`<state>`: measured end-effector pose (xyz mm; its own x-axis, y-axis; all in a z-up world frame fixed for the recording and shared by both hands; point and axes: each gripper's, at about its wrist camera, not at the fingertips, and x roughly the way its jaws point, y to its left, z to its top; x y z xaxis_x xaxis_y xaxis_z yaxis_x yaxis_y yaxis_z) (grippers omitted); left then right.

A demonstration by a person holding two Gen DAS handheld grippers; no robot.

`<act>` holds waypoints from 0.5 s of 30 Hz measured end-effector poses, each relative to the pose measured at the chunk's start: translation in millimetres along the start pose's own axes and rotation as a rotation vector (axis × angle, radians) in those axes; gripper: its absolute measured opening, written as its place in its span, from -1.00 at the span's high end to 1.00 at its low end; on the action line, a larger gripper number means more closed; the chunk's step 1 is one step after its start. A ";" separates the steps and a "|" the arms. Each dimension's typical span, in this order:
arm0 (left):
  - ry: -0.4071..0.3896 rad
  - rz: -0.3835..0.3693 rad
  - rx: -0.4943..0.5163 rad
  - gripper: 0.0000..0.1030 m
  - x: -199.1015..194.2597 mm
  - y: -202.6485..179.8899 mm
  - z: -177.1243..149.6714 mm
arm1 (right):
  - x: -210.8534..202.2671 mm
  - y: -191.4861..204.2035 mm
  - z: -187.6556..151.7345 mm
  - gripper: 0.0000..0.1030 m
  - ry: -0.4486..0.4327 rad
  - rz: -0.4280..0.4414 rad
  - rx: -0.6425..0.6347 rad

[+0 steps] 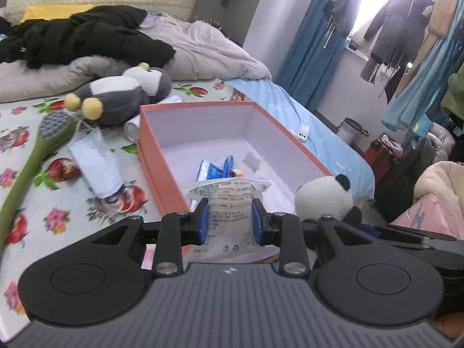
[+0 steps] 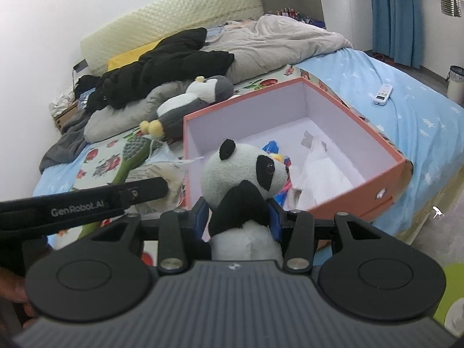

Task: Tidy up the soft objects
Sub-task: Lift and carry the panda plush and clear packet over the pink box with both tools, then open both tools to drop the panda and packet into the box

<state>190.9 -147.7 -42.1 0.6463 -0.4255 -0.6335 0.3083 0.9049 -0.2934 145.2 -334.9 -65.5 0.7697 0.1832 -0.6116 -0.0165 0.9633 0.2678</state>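
My left gripper (image 1: 230, 216) is shut on a white printed plastic packet (image 1: 229, 203), held at the near rim of the open orange box (image 1: 153, 150). My right gripper (image 2: 239, 217) is shut on a panda plush (image 2: 243, 174), held in front of the box (image 2: 356, 203). The panda also shows in the left wrist view (image 1: 324, 200), at the box's near right corner. Inside the box lie a blue packet (image 1: 216, 169) and white wrapping (image 2: 322, 171). A grey penguin plush (image 1: 124, 92) lies on the bed behind the box and also shows in the right wrist view (image 2: 191, 101).
A green long-handled brush (image 1: 37, 148) and a white packet (image 1: 95, 165) lie left of the box on the flowered sheet. Black clothes (image 1: 81, 34) and a grey duvet (image 2: 275, 43) cover the bed's far end. A white remote (image 2: 382, 94) lies on the blue sheet. Hanging clothes (image 1: 406, 34) stand to the right.
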 end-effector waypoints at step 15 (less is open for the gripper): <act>0.124 0.040 -0.022 0.34 153.9 4.1 70.6 | 112.9 -73.2 56.6 0.10 0.106 -0.024 0.051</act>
<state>340.9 -209.9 -90.2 0.5661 -0.3865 -0.7281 0.2675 0.9216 -0.2812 269.5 -395.8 -112.0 0.6977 0.1829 -0.6927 0.0354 0.9569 0.2882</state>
